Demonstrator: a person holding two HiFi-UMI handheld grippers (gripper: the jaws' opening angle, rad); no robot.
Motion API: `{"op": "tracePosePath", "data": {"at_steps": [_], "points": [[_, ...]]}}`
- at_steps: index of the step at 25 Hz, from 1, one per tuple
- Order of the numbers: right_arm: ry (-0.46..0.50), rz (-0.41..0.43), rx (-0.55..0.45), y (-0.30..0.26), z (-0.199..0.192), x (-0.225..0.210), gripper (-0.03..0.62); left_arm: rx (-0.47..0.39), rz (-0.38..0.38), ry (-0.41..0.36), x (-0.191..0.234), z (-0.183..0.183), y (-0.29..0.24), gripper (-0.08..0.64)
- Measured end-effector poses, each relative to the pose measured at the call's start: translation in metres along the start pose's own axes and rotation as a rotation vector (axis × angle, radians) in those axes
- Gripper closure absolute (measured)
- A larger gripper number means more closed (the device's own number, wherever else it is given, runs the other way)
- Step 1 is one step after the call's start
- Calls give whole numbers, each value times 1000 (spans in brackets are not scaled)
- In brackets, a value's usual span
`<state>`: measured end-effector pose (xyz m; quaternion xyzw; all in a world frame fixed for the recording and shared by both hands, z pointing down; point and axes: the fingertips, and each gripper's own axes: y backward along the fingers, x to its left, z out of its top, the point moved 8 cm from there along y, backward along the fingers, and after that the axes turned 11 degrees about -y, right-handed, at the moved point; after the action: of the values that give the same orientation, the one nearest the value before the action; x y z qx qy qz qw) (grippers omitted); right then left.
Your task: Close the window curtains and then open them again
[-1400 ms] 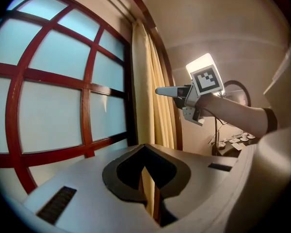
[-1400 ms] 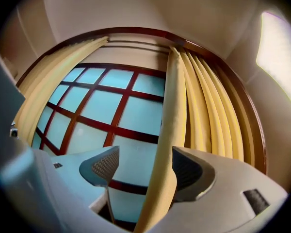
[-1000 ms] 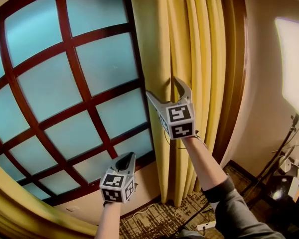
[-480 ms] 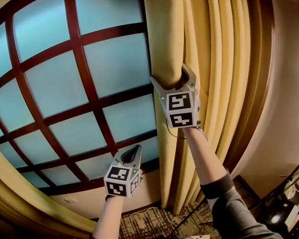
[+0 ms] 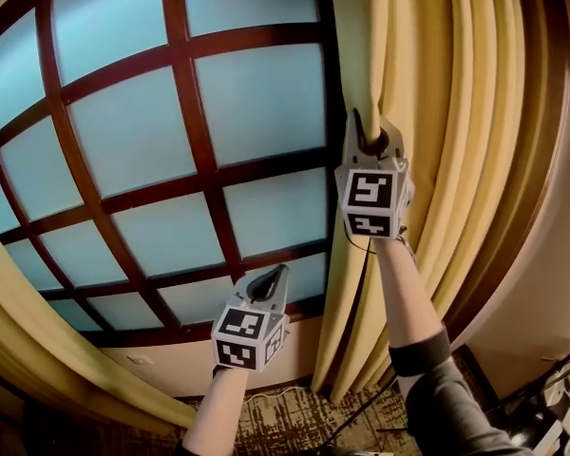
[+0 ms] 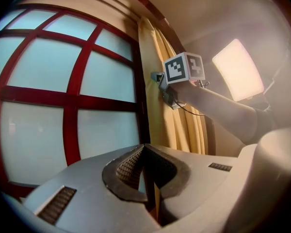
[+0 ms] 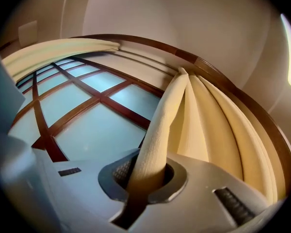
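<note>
A tall window point(image 5: 142, 141) with a dark red wooden grid fills the left of the head view. The yellow right curtain point(image 5: 446, 112) hangs bunched at its right side. My right gripper point(image 5: 369, 133) points up, and its jaws have just been closing. They are now shut on the curtain's leading fold point(image 7: 160, 125), which runs up out of the pinch. My left gripper point(image 5: 271, 280) is lower, in front of the window's bottom panes, shut with nothing between its fingers. The left curtain point(image 5: 38, 340) is drawn aside at the lower left.
A bright light panel point(image 6: 237, 69) glows on the wall to the right of the curtain. Stands and cables point(image 5: 560, 388) crowd the floor at the lower right, on patterned carpet point(image 5: 294, 416). A pale wall strip runs under the window sill.
My right gripper rose along the curtain edge, and its wide-open jaws closed on the leading fold. The left gripper, still shut, moved up and a little right.
</note>
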<state>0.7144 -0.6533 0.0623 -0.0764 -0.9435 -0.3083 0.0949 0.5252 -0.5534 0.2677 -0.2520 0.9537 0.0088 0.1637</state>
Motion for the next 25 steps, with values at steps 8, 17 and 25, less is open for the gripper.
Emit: {"op": "tracePosePath", "data": {"at_steps": [8,17,25], "points": [[141,111,-44,-11,4,34,566,33,74,66,26,-24,6,560],[214,257,-84,-24,31,110,558,64,206,102,69,-51,51,560],[225,351,-158,-25,78,185,555,73,287,122,100,-57,100,560]]}}
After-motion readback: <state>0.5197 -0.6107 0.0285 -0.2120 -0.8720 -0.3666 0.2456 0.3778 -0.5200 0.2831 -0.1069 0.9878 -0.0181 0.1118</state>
